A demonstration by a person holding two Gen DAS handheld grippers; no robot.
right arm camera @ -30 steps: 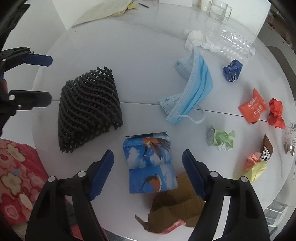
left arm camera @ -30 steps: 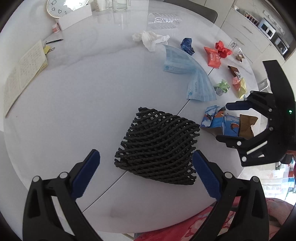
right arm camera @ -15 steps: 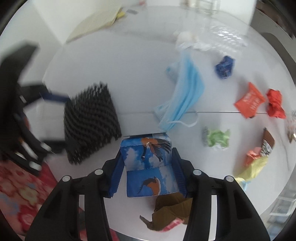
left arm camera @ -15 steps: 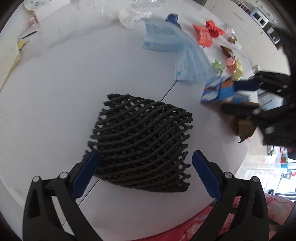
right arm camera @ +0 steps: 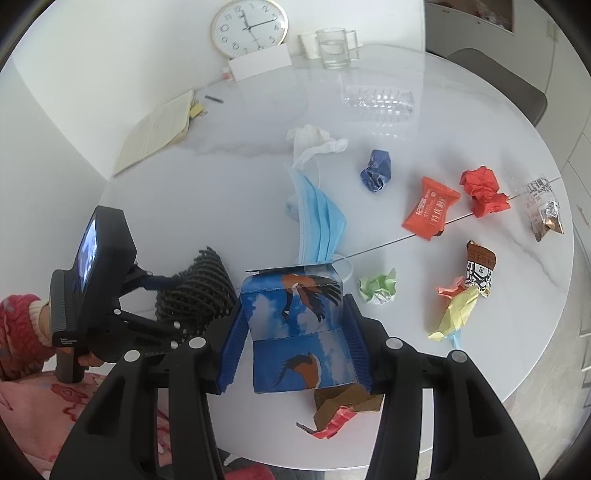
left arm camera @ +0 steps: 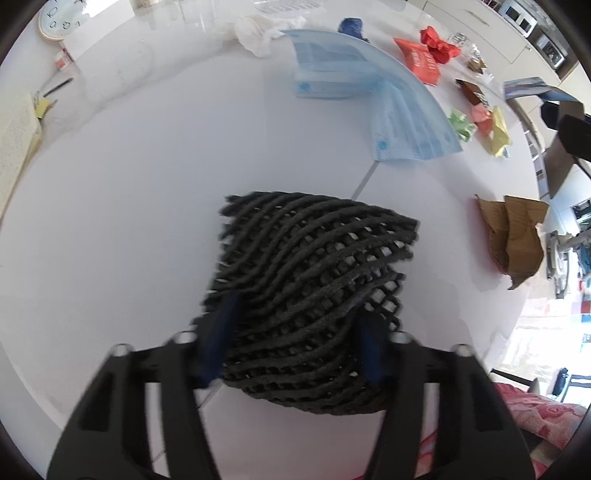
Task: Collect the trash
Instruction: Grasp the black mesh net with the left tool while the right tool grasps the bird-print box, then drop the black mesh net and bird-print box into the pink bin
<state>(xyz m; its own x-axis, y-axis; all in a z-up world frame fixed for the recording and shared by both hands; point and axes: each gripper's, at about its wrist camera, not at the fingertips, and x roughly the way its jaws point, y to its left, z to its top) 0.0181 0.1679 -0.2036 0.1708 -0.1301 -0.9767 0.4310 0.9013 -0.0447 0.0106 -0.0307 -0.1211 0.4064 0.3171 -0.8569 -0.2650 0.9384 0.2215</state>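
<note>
My left gripper (left arm camera: 295, 343) is shut on a black foam fruit net (left arm camera: 314, 295) at the near edge of the round white table (left arm camera: 129, 177). The net and left gripper also show in the right wrist view (right arm camera: 195, 291). My right gripper (right arm camera: 295, 343) is shut on a blue carton printed with birds (right arm camera: 299, 332) and holds it lifted above the table. A blue face mask (right arm camera: 317, 218), a white tissue (right arm camera: 314, 140), a crumpled brown paper (left arm camera: 513, 232) and several coloured wrappers (right arm camera: 432, 210) lie spread across the table.
A wall clock (right arm camera: 249, 26), a glass mug (right arm camera: 334, 48), a white card (right arm camera: 258, 62), a notebook (right arm camera: 159, 129) and a crushed clear bottle (right arm camera: 376, 103) sit at the table's far side. A dark chair (right arm camera: 498, 85) stands behind. The table edge is close below both grippers.
My left gripper moved forward and closed on the black net. My right gripper closed on the blue carton and lifted it off the table, tilting its view upward.
</note>
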